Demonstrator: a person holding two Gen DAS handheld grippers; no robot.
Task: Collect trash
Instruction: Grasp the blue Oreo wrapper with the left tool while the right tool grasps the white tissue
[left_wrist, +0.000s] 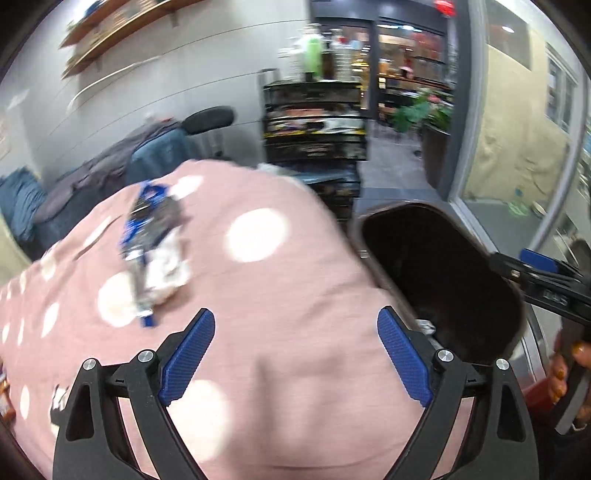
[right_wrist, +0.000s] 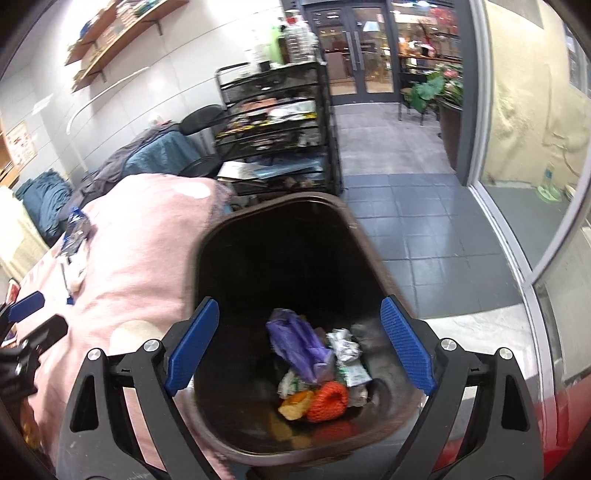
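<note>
Both pairs of jaws spread wide, nothing between the blue ribbed pads. Left gripper (left_wrist: 295, 354) over a pink cloth with white dots (left_wrist: 280, 295), pads clear of the fabric as far as the blurred left wrist view lets one tell. Ahead and to its left on that cloth, a crumpled blue-and-silver foil wrapper (left_wrist: 147, 225) lying against a wad of white paper (left_wrist: 166, 269), the two touching, well ahead of the fingertips. To the right of the cloth, a dark brown plastic bin (left_wrist: 369, 236), its rim just beside the cloth's edge. Right gripper (right_wrist: 299, 343) poised above the open mouth of the same bin (right_wrist: 207, 236), left pad (right_wrist: 192, 347) over the near rim, right pad (right_wrist: 406, 347) over the opposite side. Down in the bin's bottom: a purple plastic wrapper (right_wrist: 299, 343), a crumpled silver-and-green packet (right_wrist: 347, 354), an orange knitted lump (right_wrist: 328, 402) and a yellow-orange scrap (right_wrist: 295, 402), heaped together and touching. In the right wrist view, wrapper (right_wrist: 75, 229) and paper still out on the cloth (right_wrist: 140, 258), well apart from the bin. Behind, a black wire shelving rack (right_wrist: 277, 129) crowded with small items, and grey floor tiles (right_wrist: 406, 229) running toward glass doors (right_wrist: 354, 51).
</note>
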